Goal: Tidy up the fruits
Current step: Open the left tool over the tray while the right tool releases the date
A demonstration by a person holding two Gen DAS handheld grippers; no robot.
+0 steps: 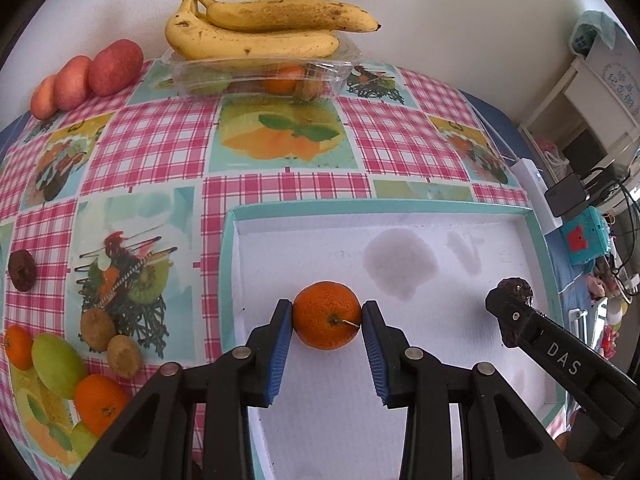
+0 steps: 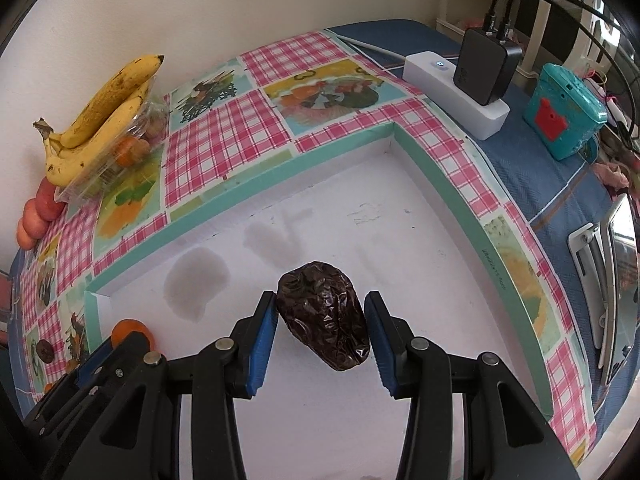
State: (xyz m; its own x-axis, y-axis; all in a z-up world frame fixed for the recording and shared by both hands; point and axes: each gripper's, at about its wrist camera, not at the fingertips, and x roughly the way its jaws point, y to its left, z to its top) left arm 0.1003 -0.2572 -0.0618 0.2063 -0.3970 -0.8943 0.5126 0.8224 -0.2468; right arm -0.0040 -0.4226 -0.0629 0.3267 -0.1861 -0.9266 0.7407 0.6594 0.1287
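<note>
Blue-padded left tool (image 1: 327, 320) pinches a tangerine (image 1: 327, 315), right tool (image 2: 321, 320) a date (image 2: 325, 314), poised over the white tray (image 1: 400, 206) for sorting.

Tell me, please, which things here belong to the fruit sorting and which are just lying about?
Belongs:
- mandarin in the left hand-held gripper
- dark wrinkled fruit in the right hand-held gripper
- tray
- bananas
- apples

Lying about:
- power strip
- charger
- teal box

A plain cream wall (image 1: 440, 8) (daylit) backs white shelving (image 1: 592, 92).
</note>
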